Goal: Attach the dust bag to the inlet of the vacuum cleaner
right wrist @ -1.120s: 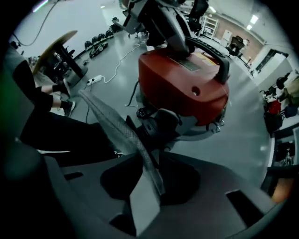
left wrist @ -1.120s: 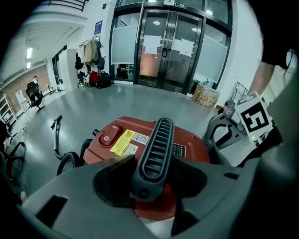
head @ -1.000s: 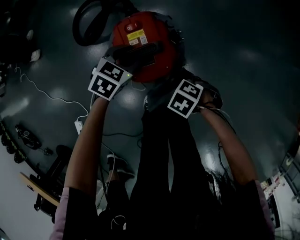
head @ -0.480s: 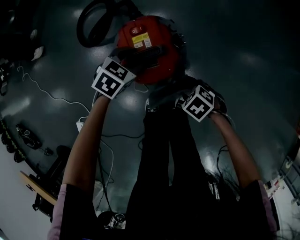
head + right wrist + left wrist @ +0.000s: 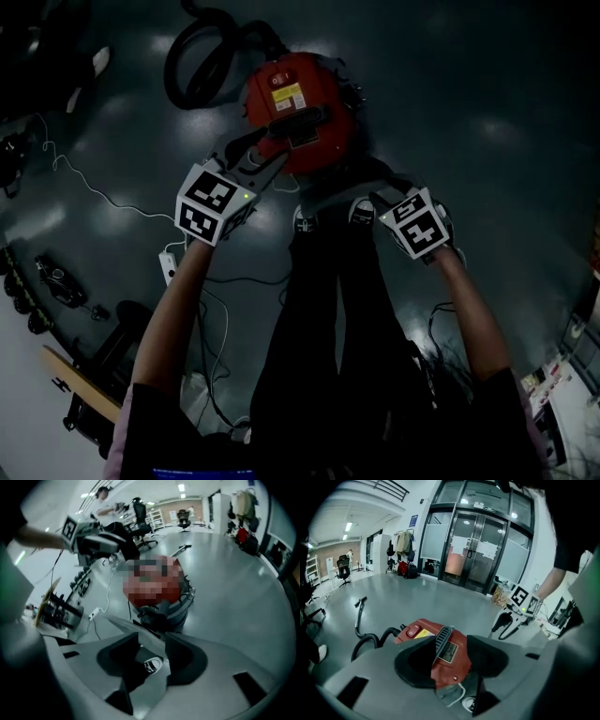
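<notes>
as we hold them above the red vacuum cleaner (image 5: 305, 103), left gripper (image 5: 450, 660) and right gripper (image 5: 152, 658) both point downward, jaws just opened wide, gripping nothing.

Jaws just opened, apparently empty: left gripper (image 5: 452, 660), right gripper (image 5: 152, 660).

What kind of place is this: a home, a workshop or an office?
Probably an office or lab hall, not a home: tall glass doors, office chairs, and a wide polished grey floor where the red vacuum cleaner stands.
</notes>
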The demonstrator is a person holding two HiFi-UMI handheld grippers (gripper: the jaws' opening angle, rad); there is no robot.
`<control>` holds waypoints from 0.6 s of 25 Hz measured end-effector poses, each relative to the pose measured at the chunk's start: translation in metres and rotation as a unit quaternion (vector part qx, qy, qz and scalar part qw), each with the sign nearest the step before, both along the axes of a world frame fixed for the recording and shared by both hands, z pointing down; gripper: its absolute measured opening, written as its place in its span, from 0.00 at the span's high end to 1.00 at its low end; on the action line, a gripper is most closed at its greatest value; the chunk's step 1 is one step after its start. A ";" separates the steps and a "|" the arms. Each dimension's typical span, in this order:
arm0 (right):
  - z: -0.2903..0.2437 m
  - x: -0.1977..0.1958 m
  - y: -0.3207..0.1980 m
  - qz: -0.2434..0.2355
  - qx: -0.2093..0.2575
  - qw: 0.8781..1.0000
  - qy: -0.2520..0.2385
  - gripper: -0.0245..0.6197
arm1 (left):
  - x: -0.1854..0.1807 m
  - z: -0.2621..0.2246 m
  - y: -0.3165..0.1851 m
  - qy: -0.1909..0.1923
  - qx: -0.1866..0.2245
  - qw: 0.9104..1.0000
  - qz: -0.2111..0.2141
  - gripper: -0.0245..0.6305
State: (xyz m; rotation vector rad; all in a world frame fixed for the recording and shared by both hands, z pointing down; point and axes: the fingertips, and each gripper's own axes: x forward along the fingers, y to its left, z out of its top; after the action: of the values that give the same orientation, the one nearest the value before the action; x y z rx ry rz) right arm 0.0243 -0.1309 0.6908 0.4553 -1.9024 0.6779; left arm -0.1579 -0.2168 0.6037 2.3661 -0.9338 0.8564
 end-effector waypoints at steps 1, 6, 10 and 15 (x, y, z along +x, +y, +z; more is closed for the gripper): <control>-0.010 0.001 0.001 0.027 -0.005 1.000 -0.014 0.67 | 0.001 -0.009 0.011 0.007 -0.004 1.000 0.000 0.65; -0.078 -0.007 0.013 0.108 0.007 0.992 -0.062 0.75 | -0.004 -0.057 0.059 0.025 -0.019 0.999 -0.026 0.75; -0.149 -0.023 0.036 0.162 0.018 0.981 -0.100 0.80 | 0.004 -0.115 0.084 0.071 -0.016 0.995 -0.066 0.81; -0.241 -0.049 0.069 0.214 0.040 0.966 -0.141 0.86 | 0.025 -0.192 0.128 0.112 -0.013 0.992 -0.050 0.93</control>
State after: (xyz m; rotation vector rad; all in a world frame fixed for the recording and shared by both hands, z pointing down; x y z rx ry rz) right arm -0.0250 -0.0615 0.4503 0.8771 -2.1250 0.9908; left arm -0.1332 -0.0889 0.4117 2.3137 -0.9323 0.5478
